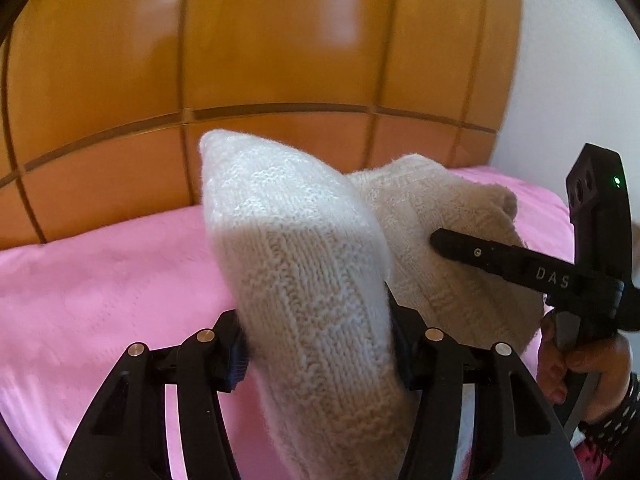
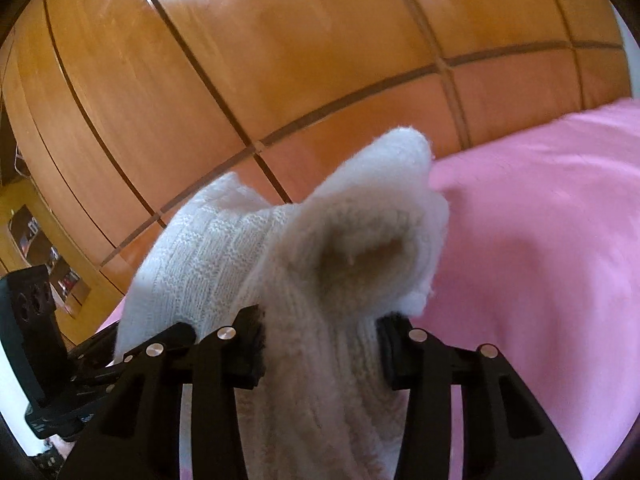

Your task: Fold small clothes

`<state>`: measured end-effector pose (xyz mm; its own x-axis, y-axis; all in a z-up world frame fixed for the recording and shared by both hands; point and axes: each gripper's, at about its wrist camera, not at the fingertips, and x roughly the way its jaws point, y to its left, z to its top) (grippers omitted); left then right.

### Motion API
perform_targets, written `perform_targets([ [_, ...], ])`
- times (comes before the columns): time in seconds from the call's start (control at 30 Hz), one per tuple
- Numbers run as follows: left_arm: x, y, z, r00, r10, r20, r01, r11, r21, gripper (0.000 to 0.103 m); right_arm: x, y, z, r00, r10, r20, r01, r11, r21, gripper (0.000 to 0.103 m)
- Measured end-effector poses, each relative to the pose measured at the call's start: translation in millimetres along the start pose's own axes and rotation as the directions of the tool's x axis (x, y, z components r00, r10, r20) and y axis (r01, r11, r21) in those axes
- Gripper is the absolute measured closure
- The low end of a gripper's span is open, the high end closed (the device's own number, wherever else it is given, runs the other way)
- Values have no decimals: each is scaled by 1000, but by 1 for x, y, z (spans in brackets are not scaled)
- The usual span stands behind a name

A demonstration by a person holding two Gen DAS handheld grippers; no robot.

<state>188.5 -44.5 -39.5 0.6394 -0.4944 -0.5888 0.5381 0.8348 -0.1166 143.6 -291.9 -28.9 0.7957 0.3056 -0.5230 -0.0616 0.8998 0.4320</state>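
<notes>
Left gripper: clamps white knitted sock.
Right gripper: grips its other end.
Progress: sock held above pink bedcover, apparently unfolded.

The white letters "DAS" stand printed on the long black plastic finger of the right tongs, seen from the left wrist. Nothing else can be read in either view.

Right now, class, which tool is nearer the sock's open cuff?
Right. The right tool grips the sock just behind its open cuff; the left tool clamps the other end, farther away.
</notes>
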Motion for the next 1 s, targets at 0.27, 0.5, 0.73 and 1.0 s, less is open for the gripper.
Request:
perform_targets([
  [0.27,44,51,28,994,107,32,-104,990,-92,48,91,15,36,998,-52,27,55,991,-119,63],
  [0.5,112,97,13,984,145,-102,-164,963,-216,35,154,-24,27,959,-252,-125,245,967,-74,49],
  [0.73,98,109,-3,990,122,-73,-138,944,-299,16,145,-14,26,953,-290,-83,280,953,-114,41],
  [1.0,67,82,-24,974,221,-42,-224,935,-276,13,85,-16,3,909,-418,-11,415,906,-84,15],
])
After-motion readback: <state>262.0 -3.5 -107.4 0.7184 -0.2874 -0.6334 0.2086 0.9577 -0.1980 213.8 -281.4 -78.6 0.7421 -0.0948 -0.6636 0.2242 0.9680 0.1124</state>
